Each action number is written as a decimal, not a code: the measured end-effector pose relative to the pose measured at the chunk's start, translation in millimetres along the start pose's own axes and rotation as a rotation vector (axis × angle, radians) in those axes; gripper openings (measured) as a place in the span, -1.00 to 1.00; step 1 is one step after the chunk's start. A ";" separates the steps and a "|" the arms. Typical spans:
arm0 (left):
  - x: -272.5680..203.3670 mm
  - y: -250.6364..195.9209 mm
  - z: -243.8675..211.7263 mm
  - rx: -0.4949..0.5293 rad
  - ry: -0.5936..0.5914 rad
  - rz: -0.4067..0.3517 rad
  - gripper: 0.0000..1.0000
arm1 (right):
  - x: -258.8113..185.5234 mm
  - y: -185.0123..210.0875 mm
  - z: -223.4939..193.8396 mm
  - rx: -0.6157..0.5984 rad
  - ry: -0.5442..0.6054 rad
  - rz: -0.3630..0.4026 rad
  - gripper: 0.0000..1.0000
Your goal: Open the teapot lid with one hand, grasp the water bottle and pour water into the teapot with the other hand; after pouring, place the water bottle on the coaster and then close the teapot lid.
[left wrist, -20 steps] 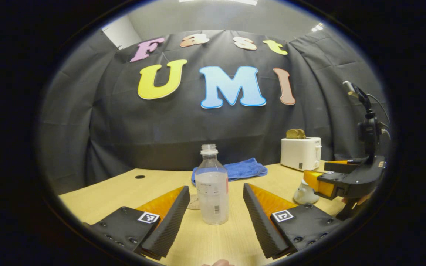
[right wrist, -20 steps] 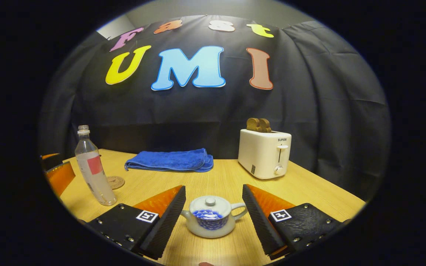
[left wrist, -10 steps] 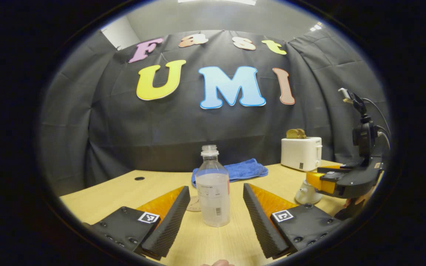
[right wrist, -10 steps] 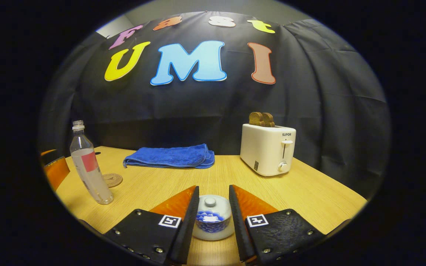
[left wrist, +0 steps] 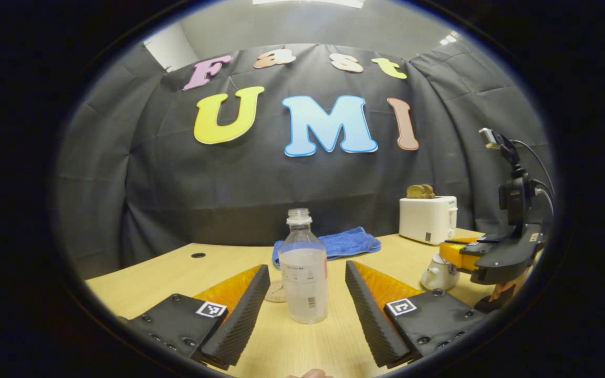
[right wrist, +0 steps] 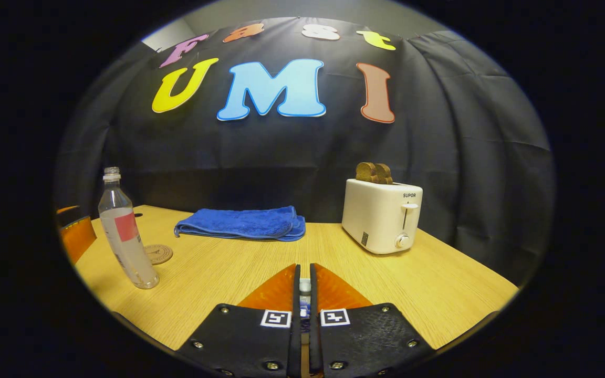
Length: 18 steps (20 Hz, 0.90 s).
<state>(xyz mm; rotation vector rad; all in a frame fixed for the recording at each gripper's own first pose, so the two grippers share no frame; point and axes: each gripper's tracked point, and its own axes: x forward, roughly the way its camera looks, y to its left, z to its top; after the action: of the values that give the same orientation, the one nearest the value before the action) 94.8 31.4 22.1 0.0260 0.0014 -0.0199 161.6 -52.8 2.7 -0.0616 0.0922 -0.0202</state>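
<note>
A pale wooden counter [right wrist: 218, 273] runs back to the draped black wall, with bare wood free along its left side and across the middle. In the left gripper view, the left tongs [left wrist: 306, 307] hang wide open low over the counter, and the uncapped water bottle [left wrist: 306, 273] stands upright between their fingers with clear room on either side, touching neither. The round coaster [left wrist: 276, 292] lies flat just behind the bottle. Farther back a folded blue towel [left wrist: 334, 242] lies near the wall, and a white toaster [left wrist: 428, 218] holding bread stands to its right. At the far right the small white teapot [left wrist: 439, 273] sits near the counter's right edge, with the right tongs [left wrist: 457, 252] over its top.

In the right gripper view, the bottle [right wrist: 124, 236] and coaster [right wrist: 158, 254] sit at the far left, well apart from the towel [right wrist: 239, 223] and the toaster [right wrist: 384, 215]; open wood lies between them. The right tongs [right wrist: 305, 286] are drawn nearly together, only a thin slit between the fingers, where a sliver of the teapot lid's knob [right wrist: 305, 285] shows; whether both fingers press it I cannot tell.

Half a second ago these fingers stood well apart around the teapot; they have since closed in. The left tongs and bottle are much as before.
</note>
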 end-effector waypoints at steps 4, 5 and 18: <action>4.6 -2.3 -1.4 -0.010 0.003 0.001 1.00 | -4.8 1.8 10.3 -0.006 -0.036 0.007 -0.88; 6.9 -3.0 -2.9 -0.013 0.000 0.001 1.00 | -6.9 2.4 16.0 -0.011 -0.055 0.008 -0.88; 61.7 10.7 -43.8 -0.060 0.127 0.034 0.99 | -22.5 17.6 29.2 -0.015 -0.106 0.073 -0.88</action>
<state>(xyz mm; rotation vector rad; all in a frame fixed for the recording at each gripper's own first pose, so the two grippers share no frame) 156.6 42.1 -21.5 -0.0324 0.1285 0.0159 142.2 -33.0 32.7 -0.0743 -0.0115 0.0563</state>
